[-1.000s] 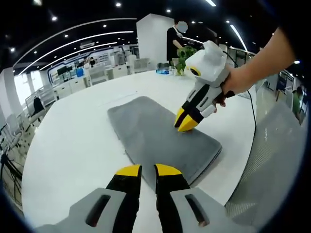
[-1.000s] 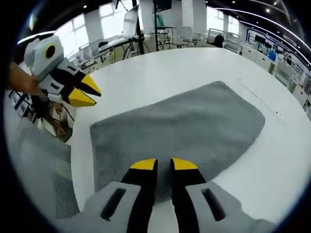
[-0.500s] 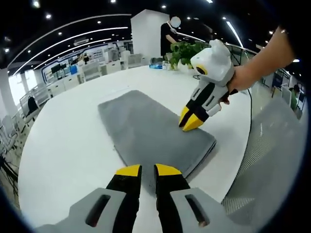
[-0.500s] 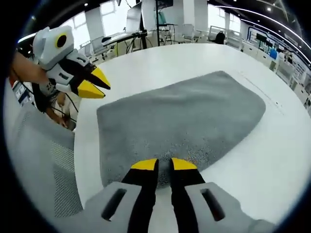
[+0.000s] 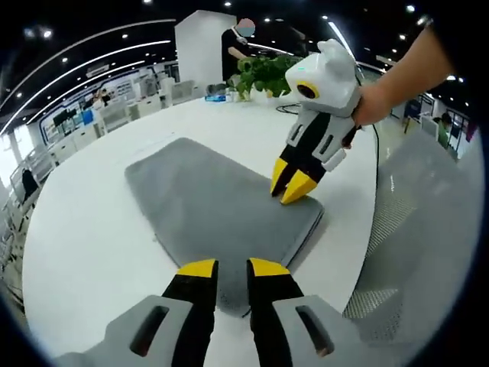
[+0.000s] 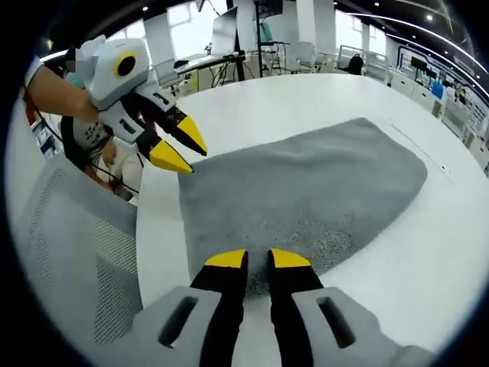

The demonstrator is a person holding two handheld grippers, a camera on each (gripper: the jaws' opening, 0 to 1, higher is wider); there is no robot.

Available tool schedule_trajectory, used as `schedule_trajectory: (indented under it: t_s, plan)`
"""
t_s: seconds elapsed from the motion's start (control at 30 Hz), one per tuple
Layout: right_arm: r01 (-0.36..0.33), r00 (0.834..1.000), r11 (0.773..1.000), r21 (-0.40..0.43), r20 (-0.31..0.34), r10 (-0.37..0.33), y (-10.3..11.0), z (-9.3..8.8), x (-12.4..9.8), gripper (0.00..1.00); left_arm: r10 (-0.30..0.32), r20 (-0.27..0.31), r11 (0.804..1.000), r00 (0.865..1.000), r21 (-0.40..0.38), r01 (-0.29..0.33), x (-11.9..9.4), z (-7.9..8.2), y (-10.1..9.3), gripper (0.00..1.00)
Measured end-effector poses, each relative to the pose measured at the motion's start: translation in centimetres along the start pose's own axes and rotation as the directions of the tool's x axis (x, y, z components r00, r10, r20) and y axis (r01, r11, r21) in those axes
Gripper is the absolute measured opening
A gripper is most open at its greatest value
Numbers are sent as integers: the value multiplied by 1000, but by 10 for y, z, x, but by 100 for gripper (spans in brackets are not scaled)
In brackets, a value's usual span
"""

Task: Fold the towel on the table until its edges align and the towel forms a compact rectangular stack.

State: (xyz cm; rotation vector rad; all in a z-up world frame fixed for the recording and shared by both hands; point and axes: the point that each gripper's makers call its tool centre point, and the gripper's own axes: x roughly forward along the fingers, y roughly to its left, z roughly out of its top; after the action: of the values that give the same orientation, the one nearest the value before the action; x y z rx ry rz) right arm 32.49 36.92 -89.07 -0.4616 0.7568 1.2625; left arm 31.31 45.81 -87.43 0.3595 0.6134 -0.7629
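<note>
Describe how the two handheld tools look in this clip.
Each tool, left and right, has black jaws with yellow tips on a grey base with slots. Seen from the other side, the body is white with a yellow-ringed round marking. A black cable trails from the right one.

Views face each other low across shared towel [image 5: 214,206] [image 6: 306,199], close.

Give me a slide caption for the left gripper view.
Two hand-held grippers, left and right, poised at the near edge of a gray towel.
</note>
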Motion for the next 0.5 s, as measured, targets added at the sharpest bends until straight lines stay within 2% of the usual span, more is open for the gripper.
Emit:
schedule_trajectory:
  t_s: [0.07,0.23,0.3,0.37,0.5]
  plan:
    - [-9,1000,1000,-16,22,10,5,2,0,18,-8,-13,999,1000,35,9,0,-3,-2,17]
    - [-44,999,997,-66,25,46,25,-3,-4,25,-45,-19,999,999,18,46,-1,-9,-4,23]
    - [-49,999,995,-84,18,51,29,-6,-4,28,-68,-33,995,997,68,70,-2,-13,-8,23]
    - [-60,998,992,-110,16,62,34,-7,-3,31,-92,-44,992,995,83,95,-2,-18,-12,25]
    - [-61,998,978,-199,-37,54,38,-18,4,37,-106,-88,979,990,166,120,0,-29,-13,30]
